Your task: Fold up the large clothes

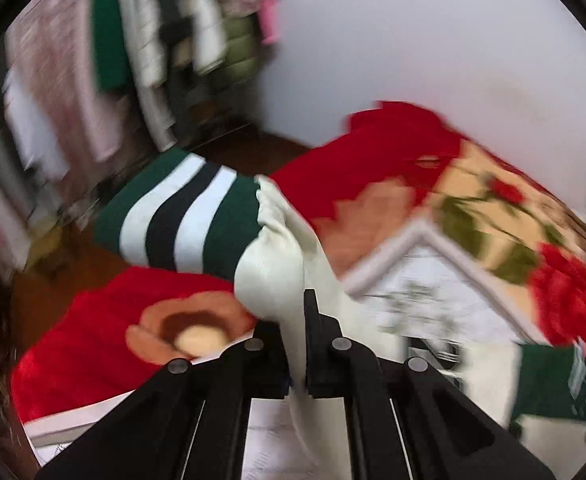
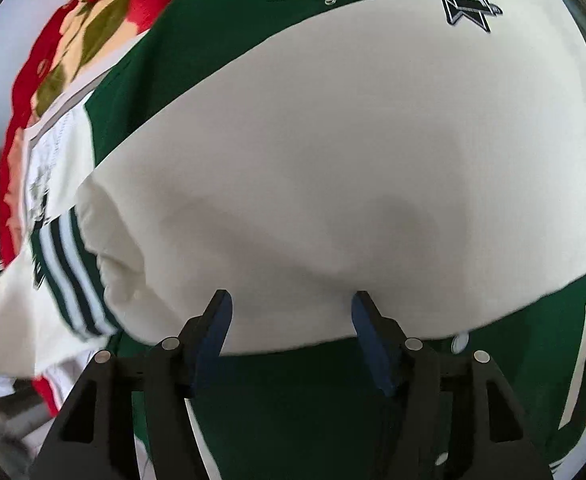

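A green varsity jacket (image 2: 305, 408) with cream sleeves lies on a bed. My left gripper (image 1: 293, 344) is shut on one cream sleeve (image 1: 273, 272) and holds it lifted; its striped green, white and black cuff (image 1: 181, 216) sticks out to the left. In the right wrist view the other cream sleeve (image 2: 333, 168) lies across the green body, its striped cuff (image 2: 73, 280) at the left. My right gripper (image 2: 289, 320) is open, its fingers just above the sleeve's near edge.
A red floral blanket (image 1: 373, 160) covers the bed, with a white patterned sheet (image 1: 433, 292) on it. Clothes hang on a rack (image 1: 133, 40) at the back left. Brown floor (image 1: 53, 288) shows beside the bed. A pale wall (image 1: 433, 40) is behind.
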The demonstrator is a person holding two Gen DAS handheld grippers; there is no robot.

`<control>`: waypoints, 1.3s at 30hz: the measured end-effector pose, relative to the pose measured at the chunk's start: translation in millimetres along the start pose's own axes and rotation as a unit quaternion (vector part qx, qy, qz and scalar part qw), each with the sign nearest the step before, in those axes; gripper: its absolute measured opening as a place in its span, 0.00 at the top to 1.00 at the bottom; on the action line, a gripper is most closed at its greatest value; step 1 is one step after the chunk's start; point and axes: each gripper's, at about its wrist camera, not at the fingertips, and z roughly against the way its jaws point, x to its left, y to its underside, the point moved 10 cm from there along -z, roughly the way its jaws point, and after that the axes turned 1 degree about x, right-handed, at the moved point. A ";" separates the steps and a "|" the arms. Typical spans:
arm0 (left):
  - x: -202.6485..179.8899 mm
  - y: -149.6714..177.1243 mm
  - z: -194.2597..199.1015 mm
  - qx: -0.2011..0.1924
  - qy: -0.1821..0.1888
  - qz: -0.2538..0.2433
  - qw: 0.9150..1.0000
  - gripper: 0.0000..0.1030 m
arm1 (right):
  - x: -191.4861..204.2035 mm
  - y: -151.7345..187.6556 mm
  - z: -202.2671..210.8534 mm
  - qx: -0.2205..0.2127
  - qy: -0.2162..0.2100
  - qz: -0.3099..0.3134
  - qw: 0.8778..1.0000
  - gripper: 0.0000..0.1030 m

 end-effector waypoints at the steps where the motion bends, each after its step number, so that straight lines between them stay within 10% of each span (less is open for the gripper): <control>1: -30.9 0.8 18.1 -0.004 0.024 -0.026 0.999 0.98 | 0.6 -2.9 -0.9 -0.001 0.000 0.001 1.000 0.36; 7: -190.7 46.0 85.8 0.014 0.155 -0.132 0.979 0.99 | -29.2 -10.1 26.8 -0.020 -0.033 -0.027 0.999 0.36; 13: -362.7 153.0 133.2 0.104 0.289 -0.223 0.925 0.98 | -152.5 -1.8 51.8 -0.034 0.022 -0.091 0.995 0.36; 22: -478.5 283.9 148.6 0.173 0.305 -0.346 0.870 0.97 | -299.9 16.9 66.3 -0.038 0.060 -0.179 0.981 0.36; 26: -487.2 309.1 149.2 0.182 0.295 -0.386 0.855 0.71 | -321.4 18.4 72.8 -0.047 0.054 -0.183 0.981 0.36; 28: -487.3 310.0 153.0 0.184 0.304 -0.391 0.849 0.41 | -327.3 14.7 79.9 -0.056 0.043 -0.183 0.981 0.36; 29: -484.6 308.4 155.9 0.191 0.314 -0.386 0.846 0.06 | -328.7 12.5 83.4 -0.059 0.038 -0.183 0.981 0.36; 34: -453.6 284.9 162.8 0.199 0.317 -0.345 0.861 0.00 | -332.0 -0.1 114.1 -0.085 -0.023 -0.194 0.977 0.35; 39: -371.6 233.5 147.5 0.182 0.237 -0.286 0.910 0.00 | -255.7 -45.1 123.0 -0.102 -0.131 -0.161 0.973 0.35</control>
